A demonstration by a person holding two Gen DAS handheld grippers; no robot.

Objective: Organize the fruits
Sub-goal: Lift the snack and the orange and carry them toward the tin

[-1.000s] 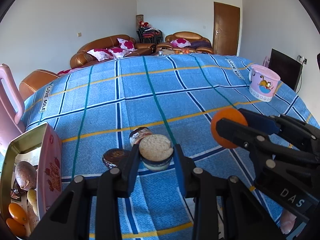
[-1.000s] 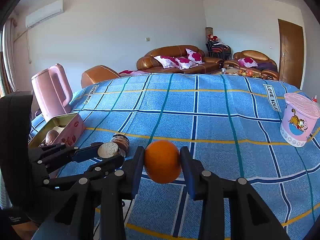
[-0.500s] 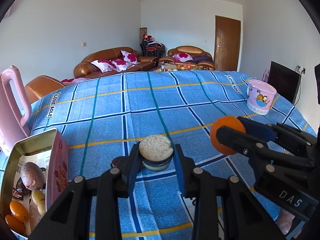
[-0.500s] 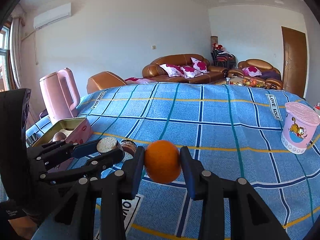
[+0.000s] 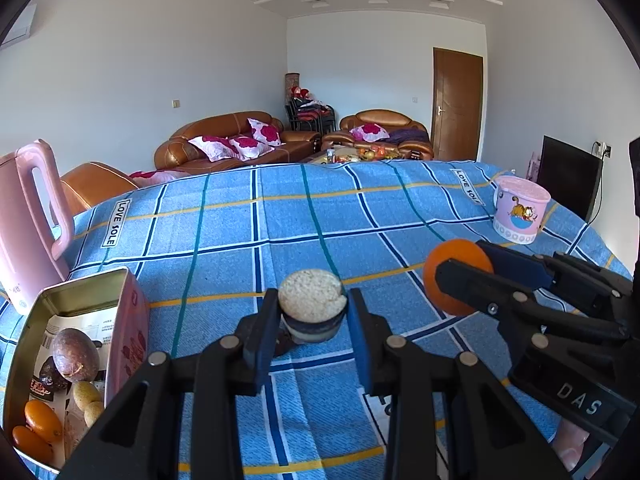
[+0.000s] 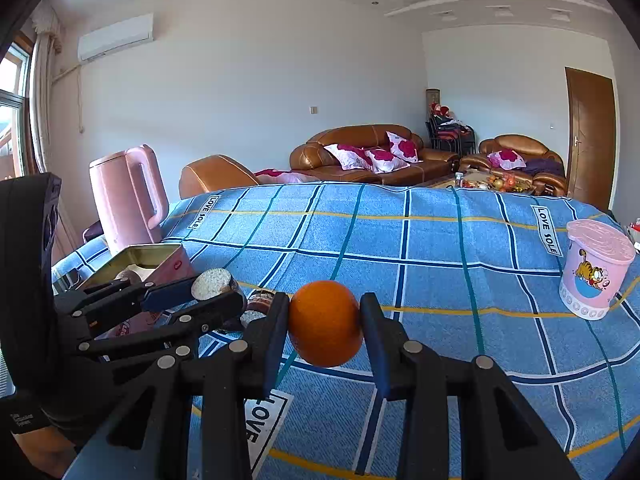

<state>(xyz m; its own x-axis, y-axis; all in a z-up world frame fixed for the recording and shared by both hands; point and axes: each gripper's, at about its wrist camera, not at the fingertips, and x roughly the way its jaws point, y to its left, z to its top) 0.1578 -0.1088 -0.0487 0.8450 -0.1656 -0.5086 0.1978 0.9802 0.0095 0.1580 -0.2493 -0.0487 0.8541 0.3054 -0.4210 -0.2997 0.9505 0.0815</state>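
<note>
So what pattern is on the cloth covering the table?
The cloth is blue with a grid of white, navy, teal and yellow stripes, seen best in the right wrist view.

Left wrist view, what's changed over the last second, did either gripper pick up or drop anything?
Nothing was taken or let go. Both grippers rose: the left gripper lifted its round cake off the blue cloth, and two dark snacks left there slipped behind its jaws. The right gripper rose with the orange. The tin, kettle and pink cup stayed put.

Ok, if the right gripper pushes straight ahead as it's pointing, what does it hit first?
Probably nothing soon: the right gripper, shut on the orange, faces bare blue tablecloth. The pink cup sits off right. Depth is uncertain.
</note>
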